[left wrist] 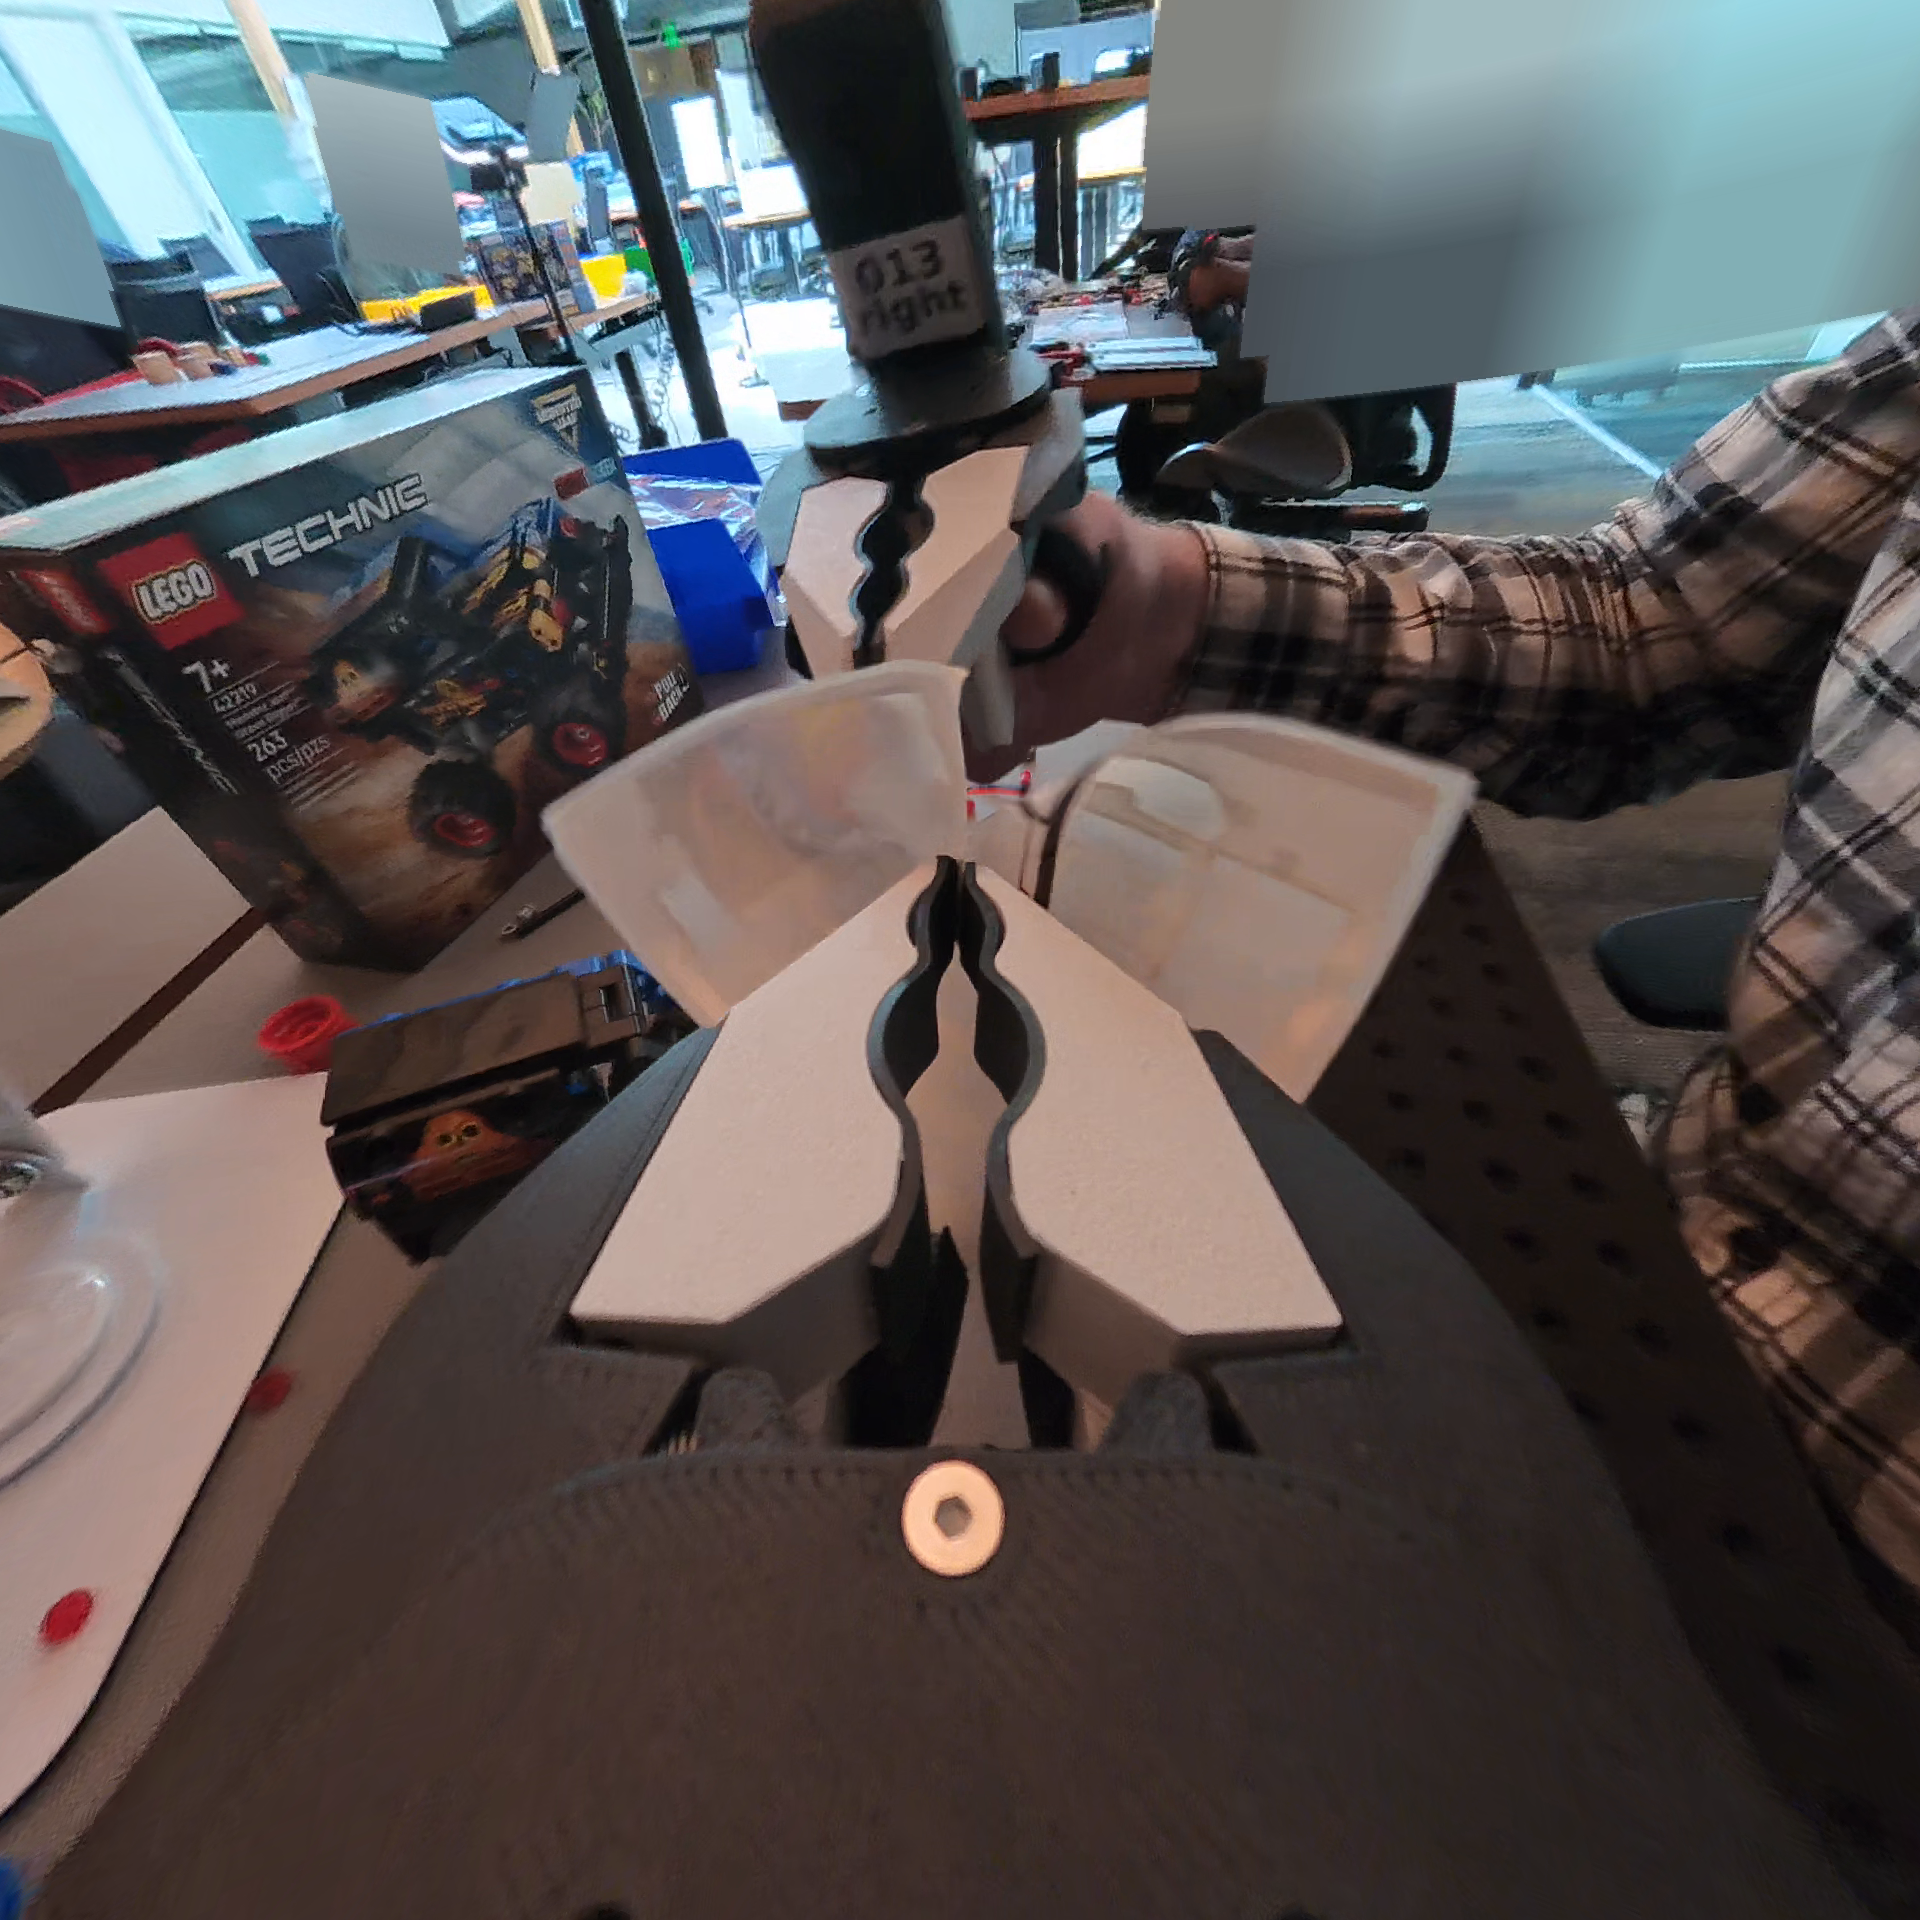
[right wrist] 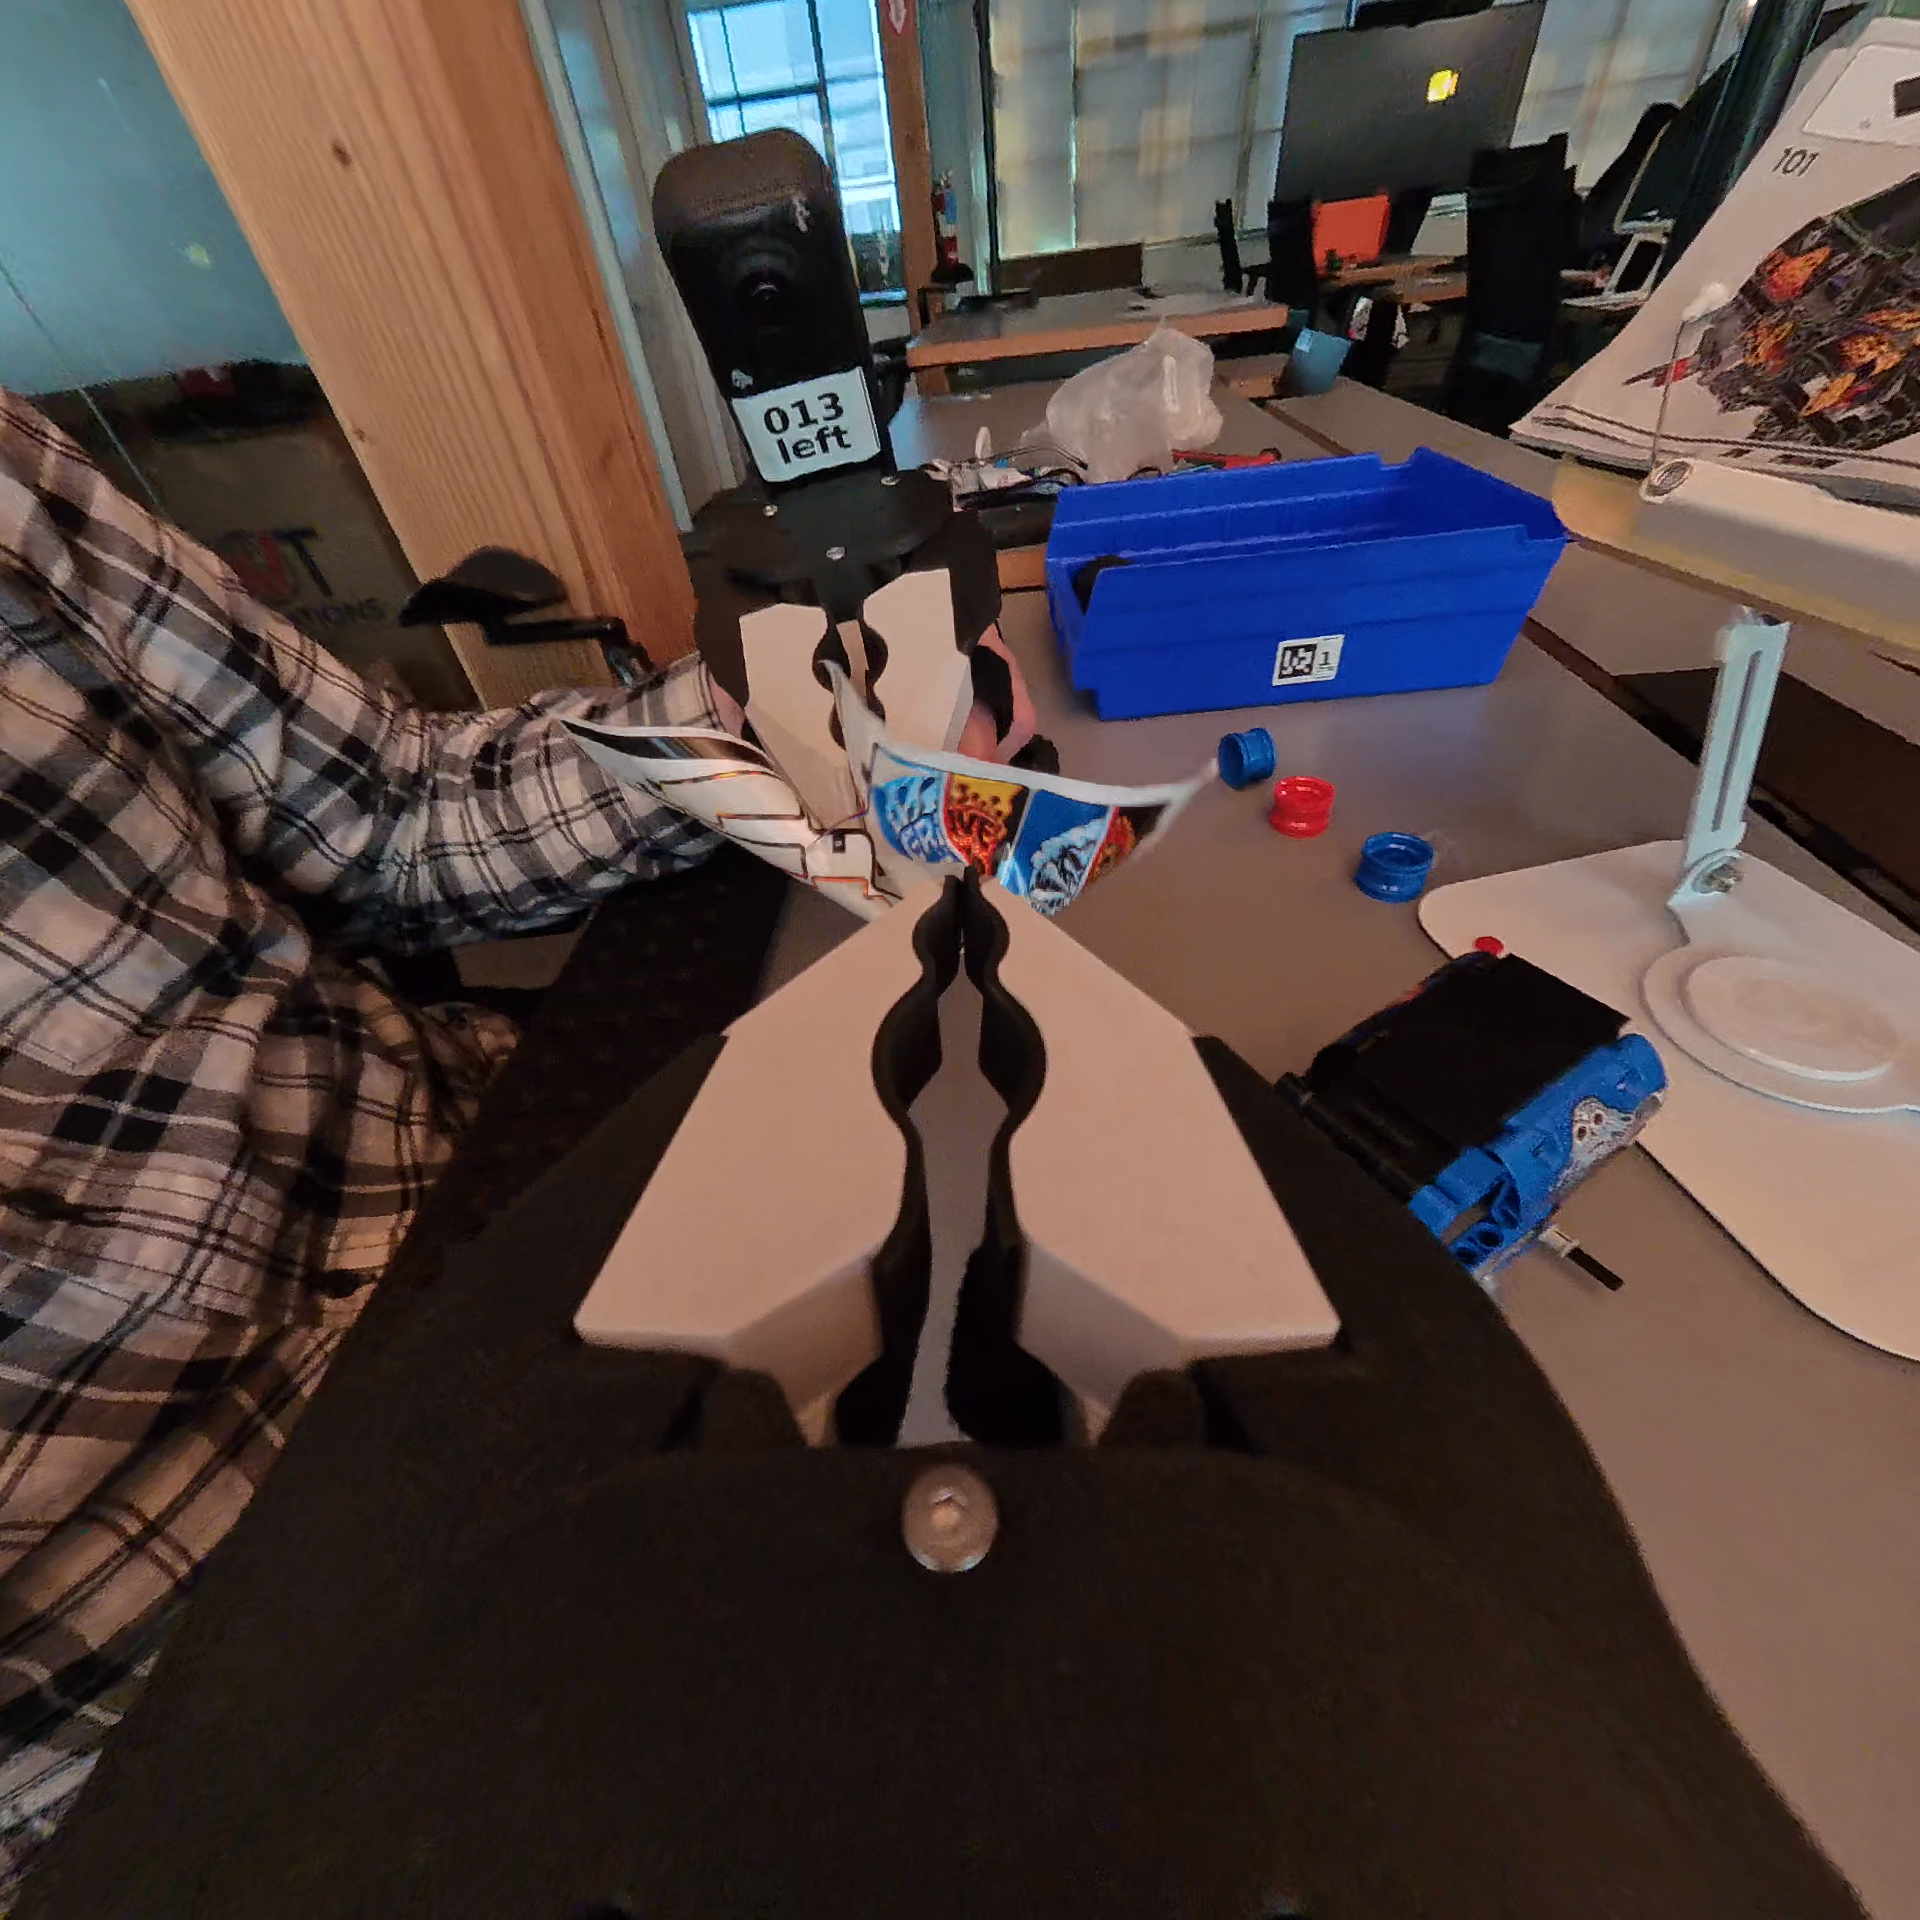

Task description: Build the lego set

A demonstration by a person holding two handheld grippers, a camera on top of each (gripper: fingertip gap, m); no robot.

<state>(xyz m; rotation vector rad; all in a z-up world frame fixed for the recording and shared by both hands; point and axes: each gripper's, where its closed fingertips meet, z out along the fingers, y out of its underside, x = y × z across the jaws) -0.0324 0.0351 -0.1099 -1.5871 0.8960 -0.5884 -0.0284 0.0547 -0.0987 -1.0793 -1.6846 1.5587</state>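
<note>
above the table edge, from the left wrist view, the left gripper [left wrist: 954, 878] pinches the sticker sheet [left wrist: 769, 821] at its tip, the right gripper [left wrist: 883, 644] just beyond it, also clamped.

from the right wrist view, the right gripper [right wrist: 961, 894] nips the sheet [right wrist: 997, 821], whose long axis runs crosswise; the blue bin [right wrist: 1299, 613] sits well beyond, so open room lies between.

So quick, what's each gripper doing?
Left gripper: shut on the sticker sheet.
Right gripper: shut on the same sticker sheet.
</note>
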